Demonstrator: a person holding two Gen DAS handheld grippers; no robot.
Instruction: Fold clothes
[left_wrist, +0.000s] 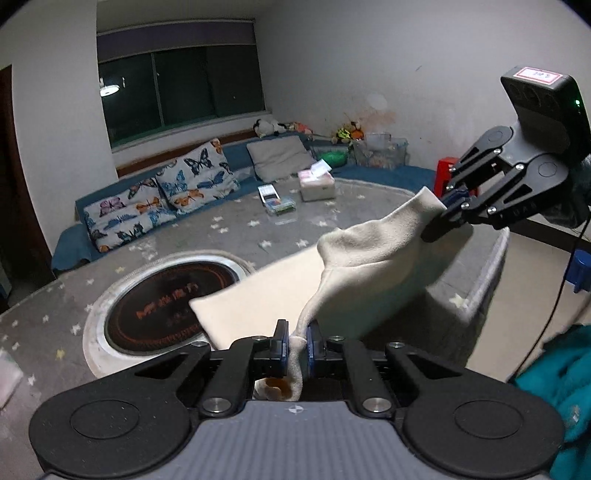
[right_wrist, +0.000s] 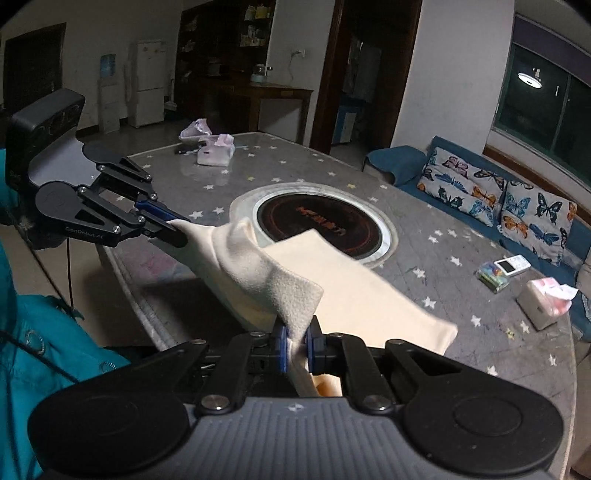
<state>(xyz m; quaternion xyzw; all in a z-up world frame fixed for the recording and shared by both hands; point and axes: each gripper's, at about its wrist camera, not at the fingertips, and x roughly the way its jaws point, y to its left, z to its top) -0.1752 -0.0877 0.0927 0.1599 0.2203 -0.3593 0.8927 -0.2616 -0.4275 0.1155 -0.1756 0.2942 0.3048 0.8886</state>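
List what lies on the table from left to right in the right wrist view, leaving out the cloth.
Pink tissue pack → round burner → clear box → white remote → tissue box.

I was working in a home living room: butterfly cushions (left_wrist: 155, 199) at ten o'clock, a fridge (right_wrist: 149, 83) beyond the desk (right_wrist: 461, 325).

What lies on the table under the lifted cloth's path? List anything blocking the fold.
Nothing visible blocks it. Both tongs, left and right, already pinch the cream cloth. Beneath it are only the grey starred table cover and the flush round cooktop; the tissue box sits aside.
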